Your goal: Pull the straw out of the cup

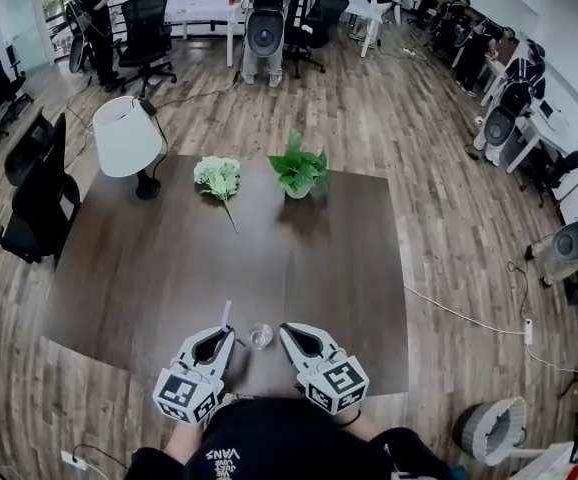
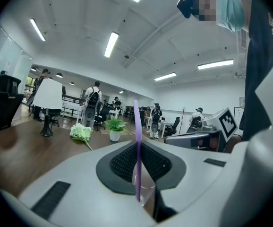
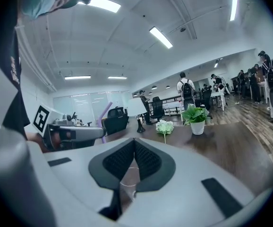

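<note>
"So, is it out?"
"Looks so. The left tongs [image 1: 228, 336] are pinched on the thin purple plastic straw [image 1: 225, 315], holding it upright just beside the small clear plastic cup [image 1: 260, 336], clear of it."
"And the cup?"
"It's standing on the dark wooden desk [image 1: 169, 268], and the right tongs [image 1: 286, 330] seem to nip its wall. I'd say only laying the straw down remains."

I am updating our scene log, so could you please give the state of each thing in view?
Purple plastic straw: upright, pinched in fingers.
Left gripper: shut on straw.
Clear plastic cup: upright on dark wooden table.
Right gripper: shut on cup's rim.
White table lamp: upright.
White flower bunch: lying flat.
Green potted plant: upright.
</note>
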`<state>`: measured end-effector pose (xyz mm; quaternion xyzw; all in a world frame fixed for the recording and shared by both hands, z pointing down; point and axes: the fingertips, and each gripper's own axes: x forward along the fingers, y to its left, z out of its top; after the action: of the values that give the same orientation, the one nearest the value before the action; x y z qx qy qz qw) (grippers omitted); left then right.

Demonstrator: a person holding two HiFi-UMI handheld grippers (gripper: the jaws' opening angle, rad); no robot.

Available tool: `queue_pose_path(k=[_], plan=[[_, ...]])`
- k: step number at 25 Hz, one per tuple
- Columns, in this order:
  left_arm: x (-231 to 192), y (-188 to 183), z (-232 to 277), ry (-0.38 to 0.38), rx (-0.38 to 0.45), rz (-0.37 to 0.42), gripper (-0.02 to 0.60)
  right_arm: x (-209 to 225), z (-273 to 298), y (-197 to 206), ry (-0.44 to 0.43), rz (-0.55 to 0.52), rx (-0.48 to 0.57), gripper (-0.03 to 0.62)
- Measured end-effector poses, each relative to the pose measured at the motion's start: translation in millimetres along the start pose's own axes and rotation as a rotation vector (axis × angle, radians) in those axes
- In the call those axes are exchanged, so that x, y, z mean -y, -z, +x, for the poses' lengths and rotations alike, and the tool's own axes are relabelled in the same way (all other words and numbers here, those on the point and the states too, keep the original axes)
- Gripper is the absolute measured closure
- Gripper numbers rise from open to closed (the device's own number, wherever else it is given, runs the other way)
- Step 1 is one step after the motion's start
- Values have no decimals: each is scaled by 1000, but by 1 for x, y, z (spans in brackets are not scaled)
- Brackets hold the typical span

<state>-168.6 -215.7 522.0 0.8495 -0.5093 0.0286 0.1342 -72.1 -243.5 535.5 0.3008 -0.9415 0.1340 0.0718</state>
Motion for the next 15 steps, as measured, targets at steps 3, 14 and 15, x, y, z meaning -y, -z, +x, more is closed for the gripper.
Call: queue_pose_path(k=[3, 14, 15], plan=[[3, 8, 4, 7, -32, 17, 548, 0, 1, 1, -4, 0, 1, 577], [12, 23, 9, 37, -70, 19, 548, -1, 2, 2, -13, -2, -3, 577], [12, 24, 9, 38, -72, 16, 548, -1, 2, 3, -17, -2, -8, 577]])
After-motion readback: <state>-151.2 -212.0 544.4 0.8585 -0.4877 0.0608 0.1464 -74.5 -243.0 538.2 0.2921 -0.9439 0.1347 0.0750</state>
